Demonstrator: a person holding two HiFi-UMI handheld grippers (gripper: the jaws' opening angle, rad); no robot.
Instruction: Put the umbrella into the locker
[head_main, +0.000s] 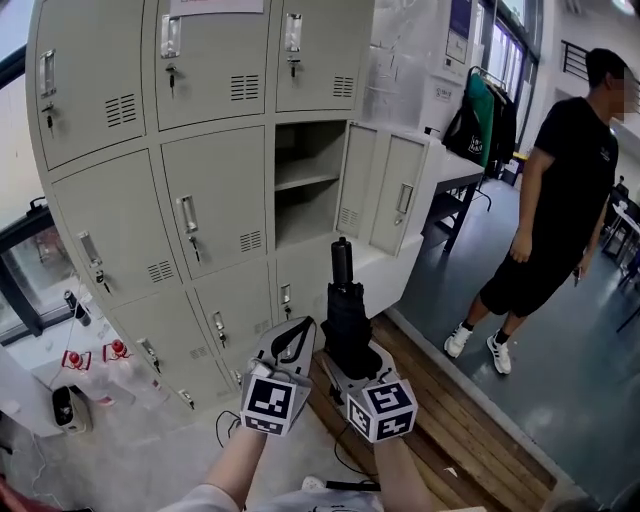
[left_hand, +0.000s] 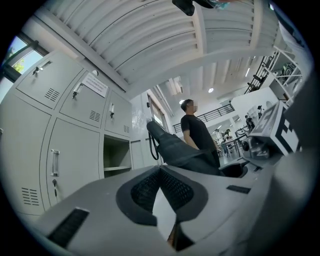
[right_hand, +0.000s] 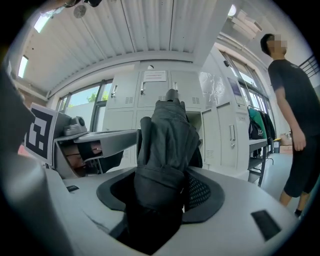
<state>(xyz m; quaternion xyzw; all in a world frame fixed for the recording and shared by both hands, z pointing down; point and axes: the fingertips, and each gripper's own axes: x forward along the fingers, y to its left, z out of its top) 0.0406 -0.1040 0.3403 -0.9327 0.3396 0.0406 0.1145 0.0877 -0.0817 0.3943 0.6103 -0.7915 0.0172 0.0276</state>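
Note:
A folded black umbrella (head_main: 348, 305) stands upright, its handle end pointing up at the lockers. My right gripper (head_main: 354, 352) is shut on its lower part; in the right gripper view the dark fabric (right_hand: 167, 137) fills the space between the jaws (right_hand: 164, 197). One grey locker (head_main: 310, 185) stands open just beyond the umbrella, with a shelf inside and its door (head_main: 386, 200) swung out to the right. My left gripper (head_main: 290, 345) hangs beside the umbrella on its left, shut with nothing in it (left_hand: 162, 200). From the left gripper view the umbrella (left_hand: 175, 147) shows to the right.
A person in black (head_main: 560, 200) stands on the right, near the lockers. A table (head_main: 462, 182) with hanging bags is behind the open door. A wooden platform (head_main: 450, 420) lies under my arms. Small red-topped items (head_main: 90, 357) sit on the floor at left.

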